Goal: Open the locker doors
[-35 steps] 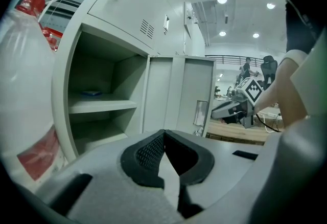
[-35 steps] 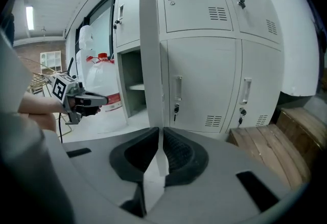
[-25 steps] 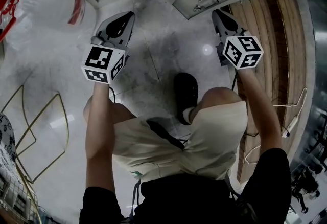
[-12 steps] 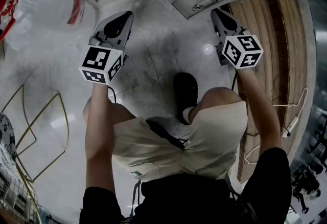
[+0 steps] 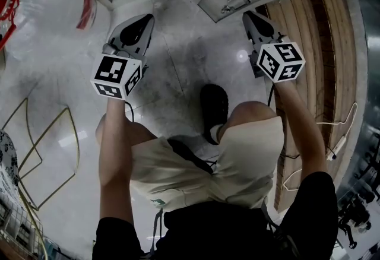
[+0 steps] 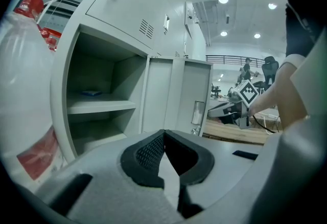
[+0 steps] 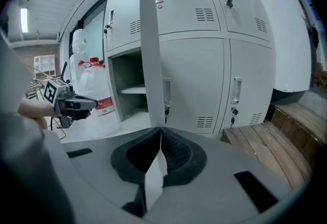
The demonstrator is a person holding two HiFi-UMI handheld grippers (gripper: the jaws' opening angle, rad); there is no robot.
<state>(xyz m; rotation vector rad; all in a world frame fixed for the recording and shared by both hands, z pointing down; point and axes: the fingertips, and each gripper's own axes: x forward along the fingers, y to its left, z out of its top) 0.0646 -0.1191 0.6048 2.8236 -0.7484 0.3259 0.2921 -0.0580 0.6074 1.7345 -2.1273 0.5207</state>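
Both sets of jaws are shut and hold nothing. On my left gripper [image 6: 164,132] the dark pads meet at the tips with nothing between them. The right gripper [image 7: 161,129] looks the same, pads pressed together and empty.

Straight ahead of the right jaws stands the open locker door [image 7: 150,59]. I see it edge-on as a narrow grey strip rising from just beyond the tips. I cannot tell whether the tips touch it. From the head view the door swings out over the floor, its latch [image 5: 235,0] just left of the right jaws.

Left of that edge, past the right jaws, is the open compartment [image 7: 127,77] with one shelf [image 6: 99,108] across it. A small blue thing [image 6: 92,93] lies on the shelf, ahead and to the left of the left jaws.

To the right of the door edge, the neighbouring lower locker doors [image 7: 245,90] are closed, as are the upper ones [image 7: 189,8].

A wooden platform [image 7: 278,131] lies low to the right of the right jaws. A white bag with red print [image 6: 23,95] stands far left of the left jaws.
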